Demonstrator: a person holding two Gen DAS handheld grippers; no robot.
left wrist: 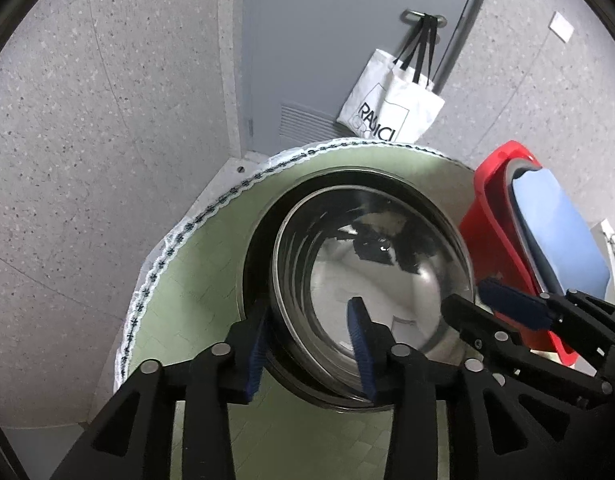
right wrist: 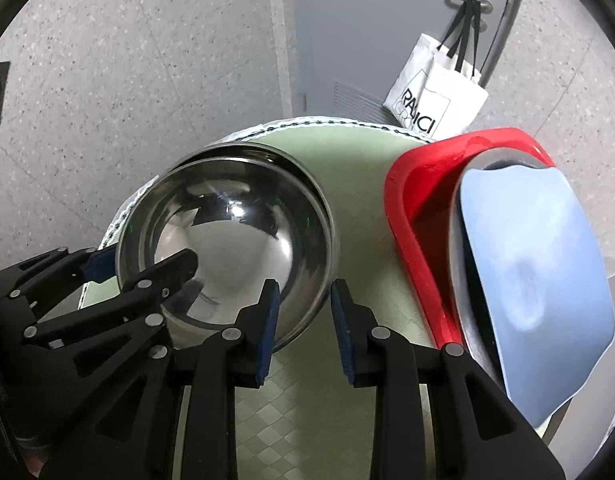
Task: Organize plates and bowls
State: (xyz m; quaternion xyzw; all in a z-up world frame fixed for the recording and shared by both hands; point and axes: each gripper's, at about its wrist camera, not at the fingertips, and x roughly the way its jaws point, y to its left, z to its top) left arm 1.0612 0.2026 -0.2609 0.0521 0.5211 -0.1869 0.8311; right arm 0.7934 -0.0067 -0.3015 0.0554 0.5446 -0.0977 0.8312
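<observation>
**Left wrist view: both grippers astride a steel bowl's rim**

Left wrist view: left gripper (left wrist: 309, 338) spread, straddling the near-left rim of the steel bowl (left wrist: 387, 280) — one blue-padded finger outside the wall, the other inside. Not closed on the rim; a gap shows between each pad and the metal. Bowl nested in a second steel bowl (left wrist: 259, 276), whose darker rim rings it on the left. Both set on a round table (left wrist: 199, 264) under a pale green cloth with a lace edge. At right, the right gripper (left wrist: 471, 300) spread across the bowl's right rim, one black finger inside, the blue pad outside. Beyond it, a red tray (left wrist: 487, 208) carrying a blue plate (left wrist: 559, 232).

Right wrist view: right gripper (right wrist: 303, 308) open over the bowl's (right wrist: 235, 240) near-right rim, left finger inside, right finger outside above the cloth; contact with the wall not clear. Left gripper (right wrist: 143, 264) at the bowl's left edge, likewise spread across the rim. Red tray (right wrist: 411, 208) just right of the bowls, blue plate (right wrist: 539, 272) leaning in it with a grey plate (right wrist: 463, 272) behind.

Background: a white tote bag (left wrist: 391, 100) hung from a door handle (left wrist: 423, 18) — speckled grey floor below.
</observation>
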